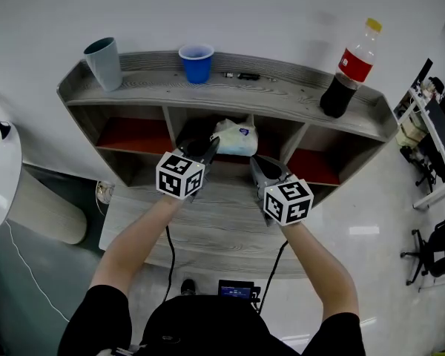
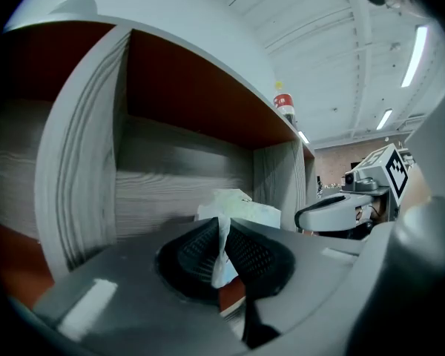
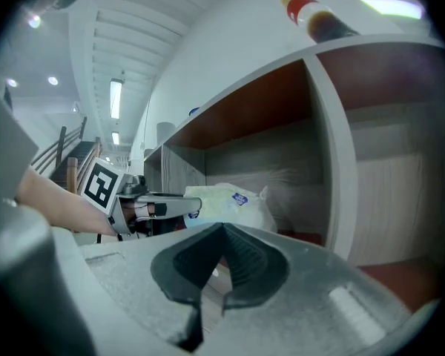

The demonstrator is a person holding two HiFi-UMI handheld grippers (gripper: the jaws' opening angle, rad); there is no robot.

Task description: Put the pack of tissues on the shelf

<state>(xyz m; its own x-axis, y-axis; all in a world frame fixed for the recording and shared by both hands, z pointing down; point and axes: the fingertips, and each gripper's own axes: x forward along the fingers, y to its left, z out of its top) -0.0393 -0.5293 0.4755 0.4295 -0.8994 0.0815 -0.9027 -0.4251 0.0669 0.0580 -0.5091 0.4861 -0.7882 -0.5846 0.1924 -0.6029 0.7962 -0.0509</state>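
Note:
The pack of tissues (image 1: 235, 138), white with a small blue label, lies in the shelf's middle compartment (image 1: 230, 191). My left gripper (image 1: 211, 147) reaches into that compartment from the left. In the left gripper view it (image 2: 222, 227) is shut on a thin white flap of the wrapper (image 2: 221, 254), with the pack's body (image 2: 243, 209) just beyond the tips. My right gripper (image 1: 256, 163) hovers in front of the pack's right side, a little apart from it. In the right gripper view it (image 3: 221, 234) is shut with nothing between its fingers, and the pack (image 3: 230, 201) sits behind them.
On the shelf's top board (image 1: 282, 95) stand a grey cup (image 1: 104, 62), a blue cup (image 1: 196, 63) and a cola bottle (image 1: 348, 71). Red-backed side compartments (image 1: 133, 136) flank the middle one, with upright dividers (image 1: 165, 128) on each side. Office chairs (image 1: 430, 251) stand at the right.

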